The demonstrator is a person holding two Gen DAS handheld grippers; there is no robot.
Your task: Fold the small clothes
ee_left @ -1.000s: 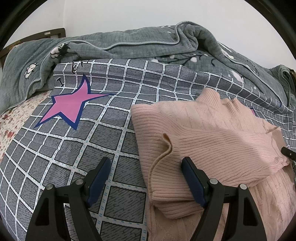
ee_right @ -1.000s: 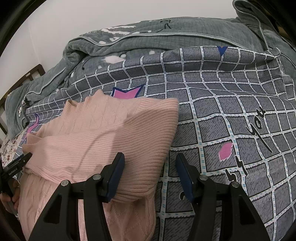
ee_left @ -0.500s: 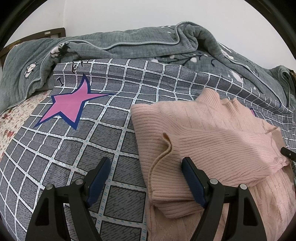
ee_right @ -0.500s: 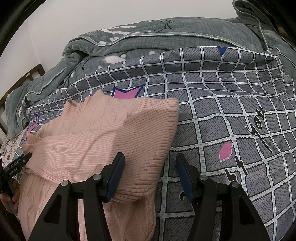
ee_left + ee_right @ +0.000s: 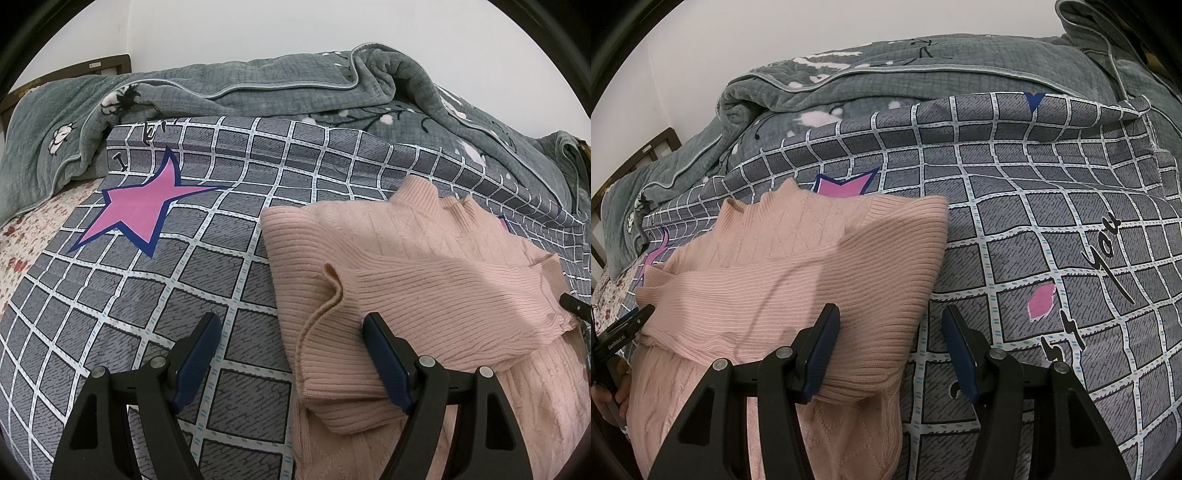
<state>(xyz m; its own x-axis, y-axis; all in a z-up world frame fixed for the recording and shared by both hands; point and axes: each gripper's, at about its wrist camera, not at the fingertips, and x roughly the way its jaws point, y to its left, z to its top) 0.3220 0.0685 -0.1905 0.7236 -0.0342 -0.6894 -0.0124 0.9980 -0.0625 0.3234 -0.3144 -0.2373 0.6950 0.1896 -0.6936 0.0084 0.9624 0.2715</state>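
A pink knit sweater (image 5: 424, 280) lies on the grey checked bedsheet (image 5: 207, 273), both sleeves folded across its body. My left gripper (image 5: 291, 347) is open and empty, straddling the sweater's left edge by the sleeve cuff (image 5: 328, 295). In the right wrist view the sweater (image 5: 798, 280) lies at left. My right gripper (image 5: 890, 343) is open and empty, its jaws straddling the sweater's right edge. The left gripper's tip (image 5: 624, 328) shows at the far left there.
A rumpled grey-green quilt (image 5: 258, 85) is piled along the back of the bed. A dark wooden headboard (image 5: 74, 70) stands at the far left. A floral sheet (image 5: 22, 236) shows at the left edge. The white wall is behind.
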